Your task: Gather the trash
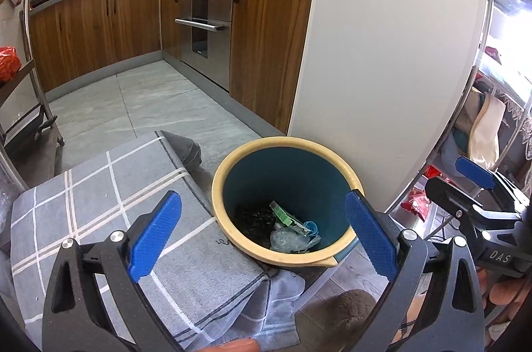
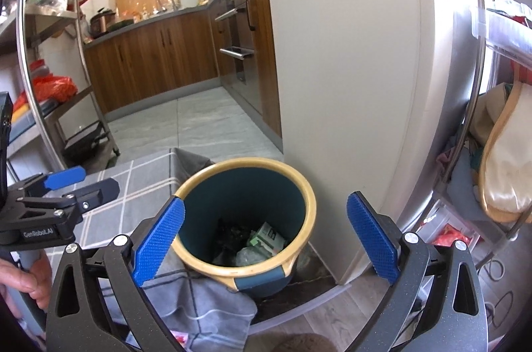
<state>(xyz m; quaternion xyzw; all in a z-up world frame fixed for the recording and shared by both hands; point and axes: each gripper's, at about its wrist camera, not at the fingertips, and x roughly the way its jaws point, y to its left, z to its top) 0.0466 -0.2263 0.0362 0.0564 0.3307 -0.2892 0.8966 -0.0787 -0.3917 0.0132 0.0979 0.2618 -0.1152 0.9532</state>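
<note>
A teal trash bin with a cream rim [image 1: 282, 257] [image 2: 246, 272] stands on the floor beside a white wall. Inside lie a green packet [image 1: 282, 214] [image 2: 267, 237], clear crumpled plastic [image 1: 289, 240] [image 2: 247, 257] and dark scraps [image 1: 254, 220]. My left gripper [image 1: 262, 230] is open and empty, its blue pads either side of the bin's mouth. My right gripper [image 2: 266, 232] is open and empty, above the bin. The right gripper also shows in the left wrist view [image 1: 475, 182], and the left gripper shows in the right wrist view [image 2: 66, 182].
A grey checked cloth [image 1: 99, 202] [image 2: 133, 179] covers a surface left of the bin. The white wall corner [image 1: 382, 52] stands right behind it. Wood cabinets and an oven [image 1: 202, 19] line the far side. Metal shelving [image 2: 50, 52] stands left, cluttered racks [image 2: 498, 152] right.
</note>
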